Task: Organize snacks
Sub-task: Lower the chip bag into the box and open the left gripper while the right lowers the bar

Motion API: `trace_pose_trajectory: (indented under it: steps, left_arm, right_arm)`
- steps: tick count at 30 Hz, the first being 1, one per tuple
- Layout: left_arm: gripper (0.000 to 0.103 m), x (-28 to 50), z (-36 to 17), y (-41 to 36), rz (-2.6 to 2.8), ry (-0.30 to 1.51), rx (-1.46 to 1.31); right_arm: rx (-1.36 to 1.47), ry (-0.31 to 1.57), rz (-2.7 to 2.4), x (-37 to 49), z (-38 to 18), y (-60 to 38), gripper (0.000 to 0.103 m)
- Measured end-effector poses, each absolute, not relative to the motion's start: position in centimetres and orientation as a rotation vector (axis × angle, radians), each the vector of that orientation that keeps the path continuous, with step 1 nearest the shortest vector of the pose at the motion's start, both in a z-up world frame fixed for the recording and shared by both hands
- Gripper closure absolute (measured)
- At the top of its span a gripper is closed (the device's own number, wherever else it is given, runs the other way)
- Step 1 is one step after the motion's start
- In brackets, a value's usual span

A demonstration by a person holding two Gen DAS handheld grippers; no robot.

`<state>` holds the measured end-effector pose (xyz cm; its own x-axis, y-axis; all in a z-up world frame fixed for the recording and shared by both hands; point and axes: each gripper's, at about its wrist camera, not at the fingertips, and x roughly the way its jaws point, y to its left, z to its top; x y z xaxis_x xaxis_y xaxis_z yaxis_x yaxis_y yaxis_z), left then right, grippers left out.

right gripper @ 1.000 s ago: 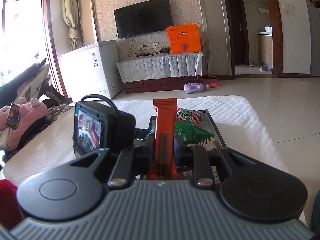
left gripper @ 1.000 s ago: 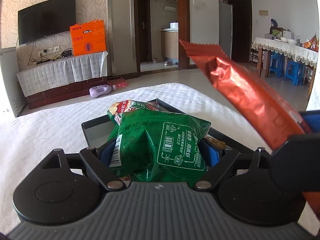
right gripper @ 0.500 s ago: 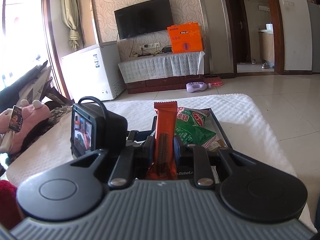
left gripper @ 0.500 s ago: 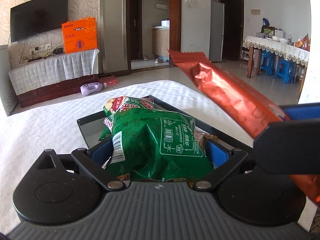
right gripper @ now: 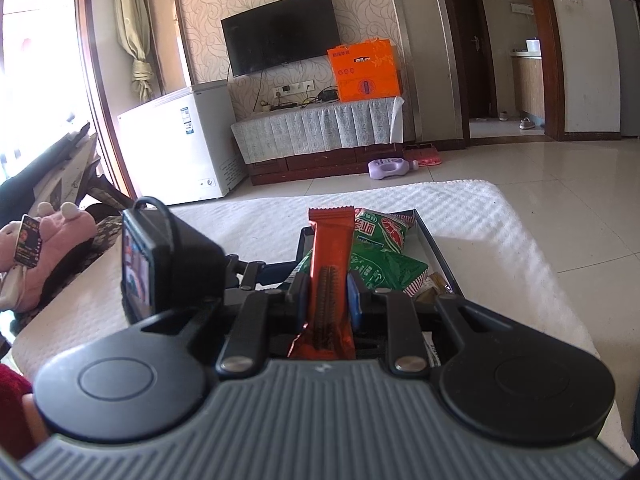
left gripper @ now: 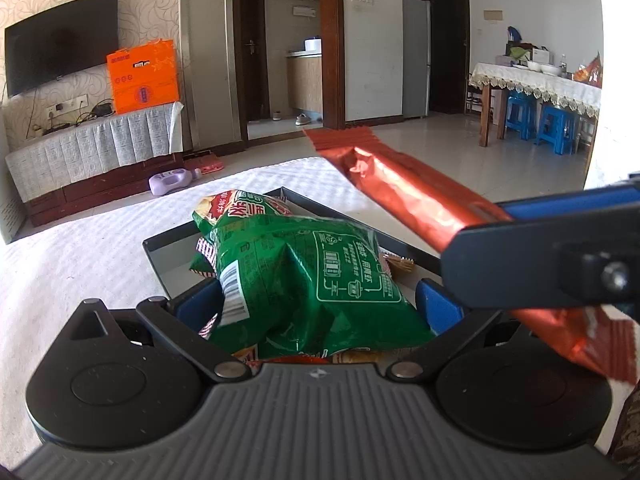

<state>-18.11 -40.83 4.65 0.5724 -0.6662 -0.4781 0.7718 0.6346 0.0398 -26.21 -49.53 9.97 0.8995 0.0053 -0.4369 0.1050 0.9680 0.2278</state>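
The orange-red bar (left gripper: 404,194) has been lowered toward the dark tray (left gripper: 160,258), clamped in the right gripper (right gripper: 329,294). The green packet (left gripper: 308,280) is pinched between the left gripper (left gripper: 316,308) fingers, above the tray.

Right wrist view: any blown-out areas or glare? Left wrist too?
Right wrist: the window at far left is blown out to white, and sunlight stripes the white tablecloth. Left wrist: specular glare on the orange-red wrapper; green snack bag evenly lit and sharp; fisheye bends the edges.
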Motion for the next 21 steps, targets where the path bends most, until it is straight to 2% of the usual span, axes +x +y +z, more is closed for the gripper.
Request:
trace_pose_trajectory:
  steps: [21]
  left_arm:
    - [0.000, -21.9, 3.7, -37.9, -0.922, 0.304, 0.454]
  right_arm:
    - [0.318, 0.572, -0.054, -22.3, 7.0, -50.7, 0.079]
